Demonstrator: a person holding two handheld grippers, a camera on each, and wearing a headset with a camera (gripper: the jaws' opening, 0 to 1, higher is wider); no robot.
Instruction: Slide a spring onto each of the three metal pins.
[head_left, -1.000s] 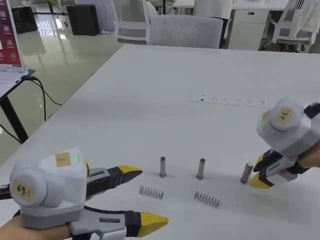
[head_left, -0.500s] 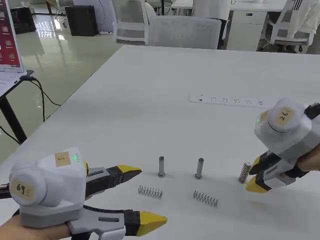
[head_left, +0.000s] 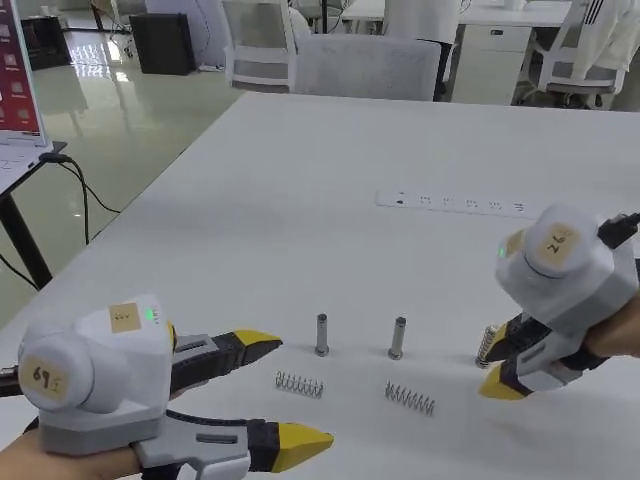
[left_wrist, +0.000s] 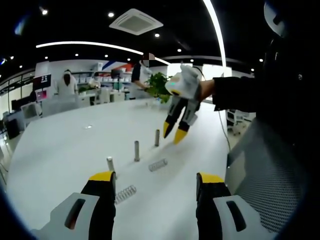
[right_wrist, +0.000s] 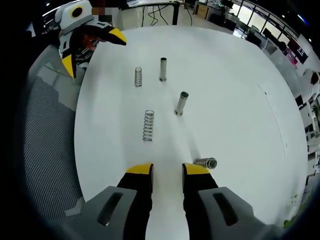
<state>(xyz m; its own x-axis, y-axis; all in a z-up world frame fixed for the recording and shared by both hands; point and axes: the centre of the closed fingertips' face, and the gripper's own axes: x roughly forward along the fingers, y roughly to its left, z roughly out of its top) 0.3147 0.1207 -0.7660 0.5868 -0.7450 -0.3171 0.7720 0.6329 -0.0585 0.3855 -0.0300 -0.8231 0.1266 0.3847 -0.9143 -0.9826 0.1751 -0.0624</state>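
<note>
I'm hovering the right gripper (head_left: 492, 370), narrow and empty, beside the one sprung pin (head_left: 486, 345), left gripper (head_left: 290, 390) wide, while two bare pins (head_left: 321, 334) and two springs (head_left: 299, 384) are waiting left of it.

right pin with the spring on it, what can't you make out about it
- Head view: the right tool overlaps the lower part of the spring-wrapped metal pin, so how far down the spring sits is unclear.
- Right gripper view: the pin is foreshortened, nearly end-on.
- Left gripper view: the coils are too small to read.

Bright overhead lighting, sharp focus, strong fisheye edge distortion.
</note>
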